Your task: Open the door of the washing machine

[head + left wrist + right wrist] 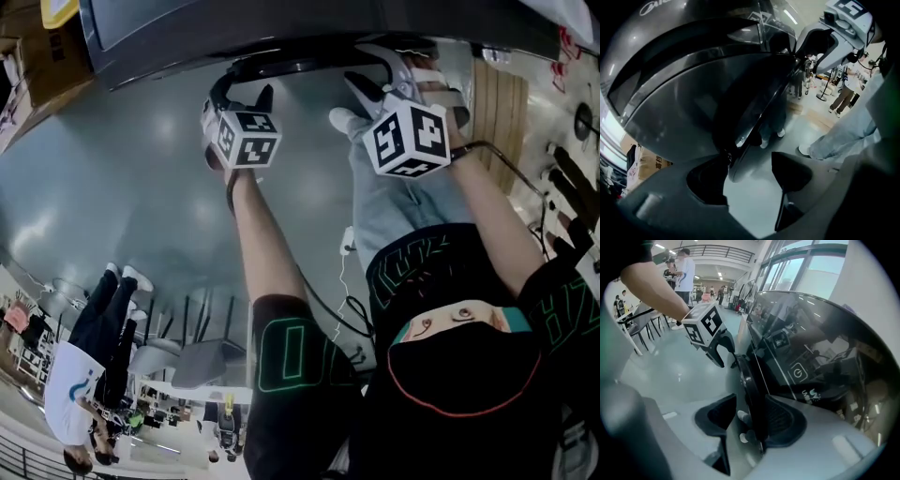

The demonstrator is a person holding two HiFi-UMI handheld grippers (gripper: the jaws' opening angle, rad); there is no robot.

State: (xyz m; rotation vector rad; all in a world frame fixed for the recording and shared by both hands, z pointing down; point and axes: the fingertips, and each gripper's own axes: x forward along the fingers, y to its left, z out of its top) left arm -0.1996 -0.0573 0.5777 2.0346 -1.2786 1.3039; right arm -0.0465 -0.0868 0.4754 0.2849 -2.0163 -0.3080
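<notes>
The dark grey washing machine point(234, 23) fills the top of the head view, and its round glossy door point(300, 64) faces both grippers. My left gripper point(244, 94) is at the door's rim with its jaws open. In the left gripper view the rim's edge point(754, 126) runs down to the left jaw, and only floor shows between the jaws of the left gripper point(750, 180). My right gripper point(384, 80) is further right along the rim. In the right gripper view the door rim point(747, 376) stands between the spread jaws of the right gripper point(750, 420). The left gripper point(726, 359) shows further along the rim.
A grey glossy floor point(141, 187) spreads below the machine. A person in a white top point(94, 366) stands off to the left near chairs and tables point(187, 347). A cardboard box point(28, 56) sits beside the machine. A wooden panel point(497, 103) is at the right.
</notes>
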